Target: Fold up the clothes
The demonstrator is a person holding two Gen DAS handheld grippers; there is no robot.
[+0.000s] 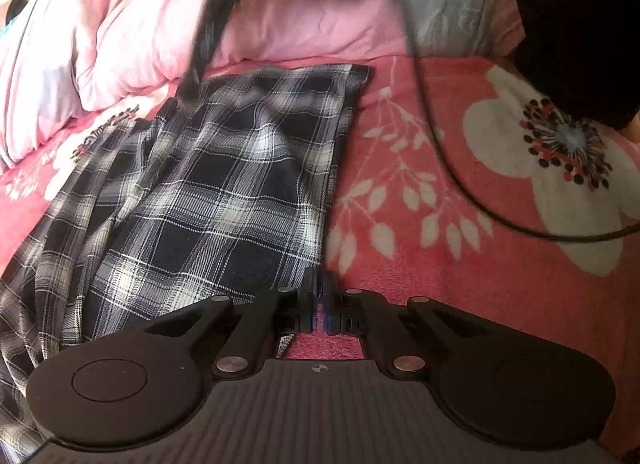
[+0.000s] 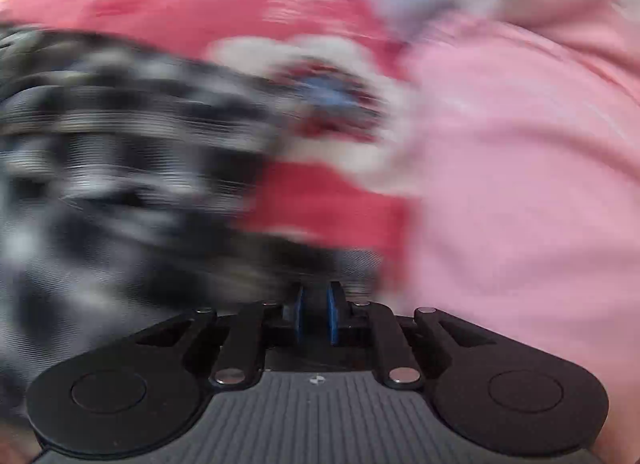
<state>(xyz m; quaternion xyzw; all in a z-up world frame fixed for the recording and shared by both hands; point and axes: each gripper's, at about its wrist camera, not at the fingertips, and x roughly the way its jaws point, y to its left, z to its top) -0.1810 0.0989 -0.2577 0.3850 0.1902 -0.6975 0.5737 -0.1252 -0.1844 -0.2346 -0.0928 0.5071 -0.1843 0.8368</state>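
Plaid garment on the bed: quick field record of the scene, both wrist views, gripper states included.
garment: dark blue and white plaid cloth garment, lying partly folded with loose pleats at its left side
surface: pink fleece blanket with white flower print
behind: pale pink quilted duvet
left gripper: shut, at the garment's near right corner; grip on the cloth not clear
right gripper: shut, dark plaid cloth at its tips; view motion-blurred
cable: black cable draped across the blanket

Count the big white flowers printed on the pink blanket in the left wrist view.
2: one large flower at right beside the black cable; one partly hidden flower at left under the plaid garment. More may be covered.
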